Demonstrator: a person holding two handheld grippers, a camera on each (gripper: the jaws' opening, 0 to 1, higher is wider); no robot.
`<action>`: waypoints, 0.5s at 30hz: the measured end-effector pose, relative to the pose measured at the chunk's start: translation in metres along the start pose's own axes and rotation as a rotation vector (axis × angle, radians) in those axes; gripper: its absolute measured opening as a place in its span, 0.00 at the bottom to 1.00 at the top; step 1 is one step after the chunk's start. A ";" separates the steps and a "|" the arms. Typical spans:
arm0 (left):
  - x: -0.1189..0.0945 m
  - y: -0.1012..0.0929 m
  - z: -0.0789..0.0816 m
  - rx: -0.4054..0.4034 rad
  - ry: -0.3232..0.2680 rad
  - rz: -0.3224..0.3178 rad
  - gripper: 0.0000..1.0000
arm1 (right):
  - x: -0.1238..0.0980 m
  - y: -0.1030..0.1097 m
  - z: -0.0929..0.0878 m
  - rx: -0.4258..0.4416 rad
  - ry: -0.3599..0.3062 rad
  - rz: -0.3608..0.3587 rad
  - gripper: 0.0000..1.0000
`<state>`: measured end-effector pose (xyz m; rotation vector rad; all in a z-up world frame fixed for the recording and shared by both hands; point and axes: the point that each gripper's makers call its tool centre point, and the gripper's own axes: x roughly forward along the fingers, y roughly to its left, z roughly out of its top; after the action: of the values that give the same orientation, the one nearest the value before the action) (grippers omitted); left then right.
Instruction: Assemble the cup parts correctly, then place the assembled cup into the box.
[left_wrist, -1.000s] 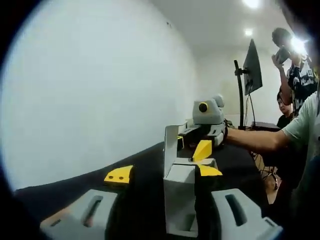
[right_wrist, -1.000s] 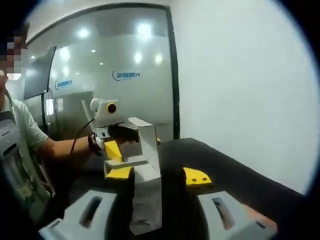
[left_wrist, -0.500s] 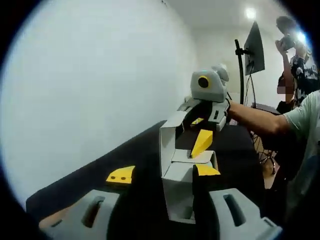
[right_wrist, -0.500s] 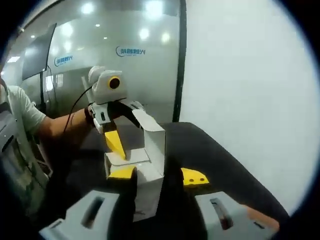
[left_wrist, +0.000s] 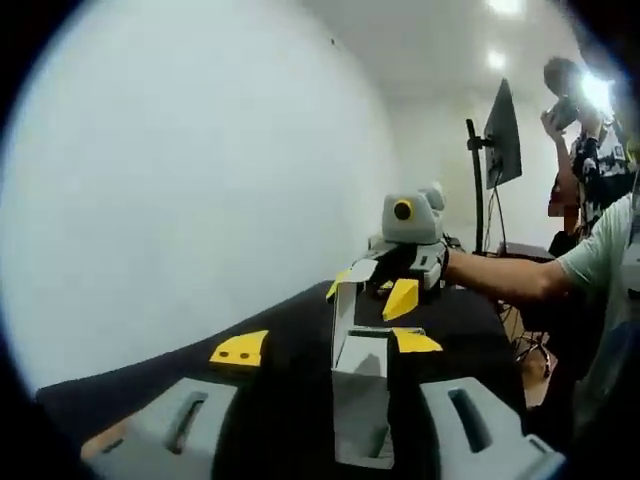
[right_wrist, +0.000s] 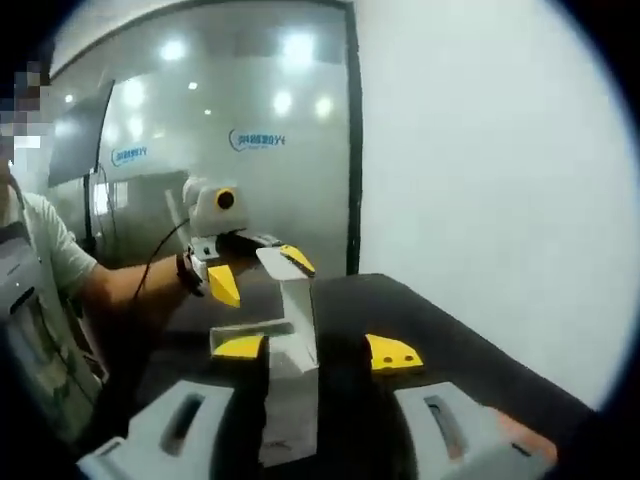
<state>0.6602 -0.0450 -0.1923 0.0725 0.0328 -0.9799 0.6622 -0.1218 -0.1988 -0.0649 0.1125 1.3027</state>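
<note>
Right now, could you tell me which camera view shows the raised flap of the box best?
The right gripper view: the flap stands clear against the bright background, with the other gripper's yellow-tipped jaw over it. In the left gripper view the flap merges with the right gripper behind it.

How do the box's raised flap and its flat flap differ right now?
The raised flap stands upright above the box, while the flat flap lies level across its top. The raised flap's upper end bends over, while the flat flap looks straight. Both are plain pale card.
</note>
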 end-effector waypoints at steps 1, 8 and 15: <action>-0.002 0.005 0.004 -0.002 -0.008 0.000 0.41 | -0.002 0.000 0.005 0.015 -0.022 0.010 0.34; -0.014 0.016 0.036 -0.127 -0.153 -0.018 0.32 | -0.016 0.000 0.051 0.243 -0.224 0.152 0.34; -0.007 0.037 0.052 -0.157 -0.141 0.044 0.25 | -0.010 -0.044 0.052 0.259 -0.182 -0.049 0.20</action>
<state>0.6866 -0.0223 -0.1382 -0.1401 -0.0213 -0.9333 0.7044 -0.1374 -0.1470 0.2697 0.1223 1.2296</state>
